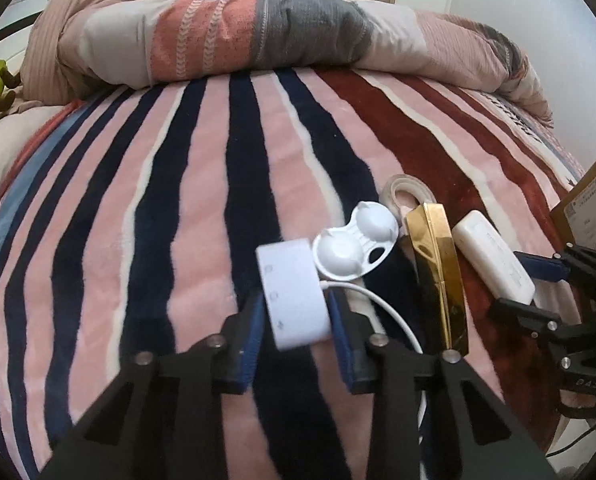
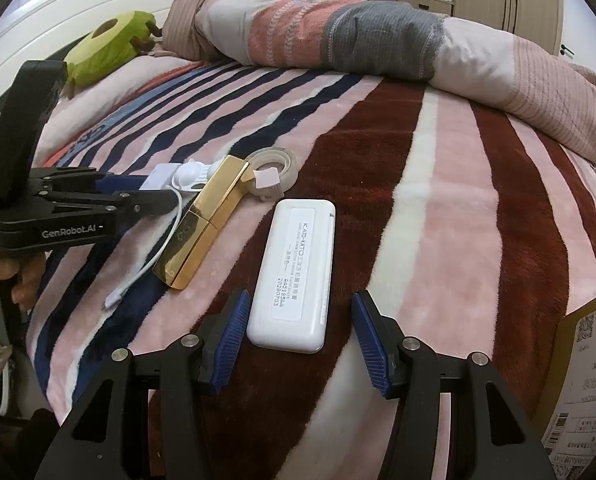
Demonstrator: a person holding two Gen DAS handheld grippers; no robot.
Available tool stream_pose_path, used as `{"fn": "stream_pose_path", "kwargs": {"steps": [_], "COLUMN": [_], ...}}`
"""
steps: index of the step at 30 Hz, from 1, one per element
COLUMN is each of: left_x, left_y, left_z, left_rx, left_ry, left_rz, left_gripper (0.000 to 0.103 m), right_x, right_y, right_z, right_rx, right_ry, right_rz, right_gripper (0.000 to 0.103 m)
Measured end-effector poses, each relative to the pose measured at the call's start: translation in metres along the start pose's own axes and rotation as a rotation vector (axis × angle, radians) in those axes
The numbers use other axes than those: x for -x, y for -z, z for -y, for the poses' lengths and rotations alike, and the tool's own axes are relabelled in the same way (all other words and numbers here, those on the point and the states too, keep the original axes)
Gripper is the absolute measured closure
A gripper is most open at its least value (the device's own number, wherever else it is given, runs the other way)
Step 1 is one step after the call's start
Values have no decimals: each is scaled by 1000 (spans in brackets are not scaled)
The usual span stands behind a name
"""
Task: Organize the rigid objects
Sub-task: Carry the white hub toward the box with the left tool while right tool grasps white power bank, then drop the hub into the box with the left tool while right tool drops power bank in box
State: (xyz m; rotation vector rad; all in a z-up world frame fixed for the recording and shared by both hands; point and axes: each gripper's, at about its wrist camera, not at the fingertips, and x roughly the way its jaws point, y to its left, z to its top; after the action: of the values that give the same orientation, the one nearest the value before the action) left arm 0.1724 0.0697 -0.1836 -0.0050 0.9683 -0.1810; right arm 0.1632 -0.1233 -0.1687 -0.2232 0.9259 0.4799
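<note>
On the striped blanket (image 1: 202, 208) lie several objects in a row. My left gripper (image 1: 298, 320) is shut on a white charger block (image 1: 294, 292) with a white cable (image 1: 381, 308). Beyond it lie a white contact-lens case (image 1: 357, 244), a clear tape roll (image 1: 405, 192), a gold box (image 1: 437, 272) and a white flat case (image 1: 493, 256). My right gripper (image 2: 298, 340) is open, its blue pads on either side of the near end of the white flat case (image 2: 294, 272), which rests on the blanket. The gold box (image 2: 202, 224), tape roll (image 2: 274, 172) and left gripper (image 2: 138, 188) show to its left.
A rolled quilt (image 1: 258, 36) lies across the far side of the bed. A green plush toy (image 2: 106, 44) sits at the far left. A cardboard box (image 2: 585, 380) stands at the bed's right edge. Wardrobes stand behind.
</note>
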Motion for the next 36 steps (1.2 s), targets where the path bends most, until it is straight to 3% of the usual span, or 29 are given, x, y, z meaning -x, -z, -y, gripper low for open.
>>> {"fn": "stream_pose_path", "kwargs": {"steps": [8, 13, 15, 16, 21, 25, 31, 36], "left_x": [36, 86, 113, 128, 196, 231, 208, 151], "left_y": [-2, -10, -16, -21, -53, -90, -118, -122], "left_z": [3, 17, 32, 41, 97, 172, 300, 359], "left_rx": [-14, -66, -110, -133, -217, -336, -490, -538], "left_ry": [21, 39, 51, 61, 129, 211, 334, 305], "left_rz": [53, 91, 106, 115, 164, 175, 80, -8], "left_gripper": [77, 77, 77, 77, 76, 76, 76, 76], "right_x": [1, -1, -6, -8, 12, 37, 47, 49], "right_y": [0, -4, -6, -7, 0, 13, 42, 55], "right_z": [0, 0, -2, -3, -3, -5, -4, 5], "right_rx": [-5, -9, 9, 19, 22, 33, 19, -10], "right_ry": [-3, -15, -4, 8, -20, -35, -72, -95], "right_rz": [4, 24, 29, 30, 74, 87, 58, 43], "right_gripper": [53, 52, 55, 71, 72, 72, 72, 72]}}
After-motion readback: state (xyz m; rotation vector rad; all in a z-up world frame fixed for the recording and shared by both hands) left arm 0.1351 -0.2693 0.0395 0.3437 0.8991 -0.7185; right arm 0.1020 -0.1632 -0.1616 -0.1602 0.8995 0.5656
